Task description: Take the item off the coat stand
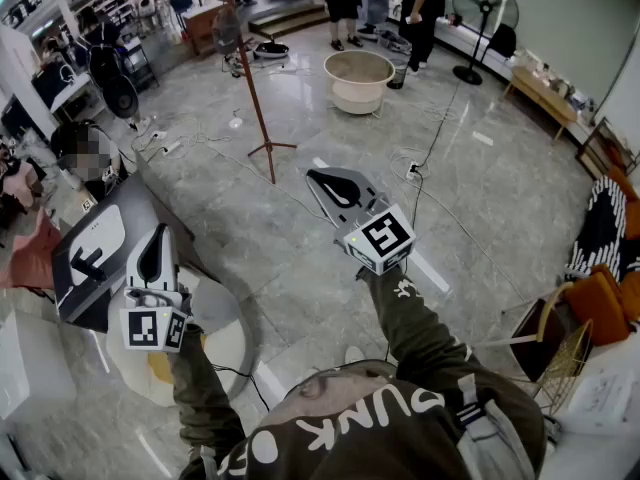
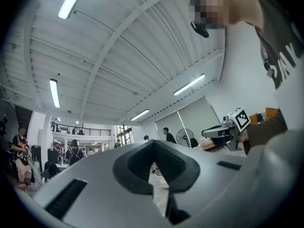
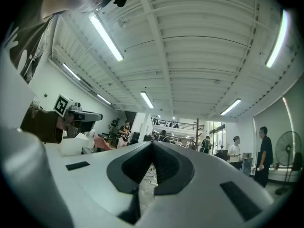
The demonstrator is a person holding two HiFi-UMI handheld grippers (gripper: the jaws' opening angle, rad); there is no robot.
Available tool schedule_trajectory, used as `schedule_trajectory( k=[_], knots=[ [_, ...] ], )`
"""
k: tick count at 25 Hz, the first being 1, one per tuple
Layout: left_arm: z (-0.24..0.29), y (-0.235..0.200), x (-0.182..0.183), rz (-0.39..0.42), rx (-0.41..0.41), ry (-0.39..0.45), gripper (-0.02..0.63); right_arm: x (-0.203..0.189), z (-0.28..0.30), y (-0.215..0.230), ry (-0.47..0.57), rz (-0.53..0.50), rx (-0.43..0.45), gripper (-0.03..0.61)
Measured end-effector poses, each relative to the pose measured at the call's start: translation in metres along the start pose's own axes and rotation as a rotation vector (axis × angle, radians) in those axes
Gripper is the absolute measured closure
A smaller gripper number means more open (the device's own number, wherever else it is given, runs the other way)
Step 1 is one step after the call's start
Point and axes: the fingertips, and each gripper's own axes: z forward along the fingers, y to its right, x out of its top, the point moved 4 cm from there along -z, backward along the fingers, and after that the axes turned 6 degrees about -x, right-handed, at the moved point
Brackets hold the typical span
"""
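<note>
My left claw [image 1: 152, 251] and right claw [image 1: 322, 178] are both closed on nothing. The coat stand [image 1: 256, 88] stands well apart, beyond the right claw.

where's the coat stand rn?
Head view, upper centre-left: the coat stand is left of the round beige tub and beyond the tip of the right gripper, which isn't touching it.

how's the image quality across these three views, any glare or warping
Head view: fisheye bends the room's edges, so the coat stand leans; soft sheen on the marble floor. Left gripper view: dark rounded corners, the ceiling tube light blown out. Right gripper view: same vignette, long strip light glaring.
</note>
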Motion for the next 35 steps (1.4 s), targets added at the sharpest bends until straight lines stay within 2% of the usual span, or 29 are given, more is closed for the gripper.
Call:
schedule_trajectory(
  k=[16,17,18,24,32,35],
  knots=[
    [0.002,0.0,-0.003,0.005,0.002,-0.003,0.609,-0.009,0.005,0.005,0.011,-0.04,-0.012,0.566],
    [0.001,-0.001,-0.003,0.005,0.003,-0.005,0.609,-0.01,0.006,0.003,0.013,-0.041,-0.005,0.517],
    [0.001,-0.001,-0.004,0.005,0.003,-0.007,0.609,-0.012,0.008,0.002,0.006,-0.041,0.006,0.393],
    [0.008,0.007,-0.007,0.005,0.009,-0.024,0.609,-0.021,0.015,0.003,-0.011,-0.046,0.072,0.144],
    [0.031,0.022,-0.007,0.01,0.035,-0.049,0.609,-0.024,0.013,0.035,0.026,-0.031,0.076,0.031],
    [0.04,0.032,-0.006,0.01,0.046,-0.054,0.609,-0.026,0.012,0.047,0.027,-0.03,0.093,0.008]
  ],
)
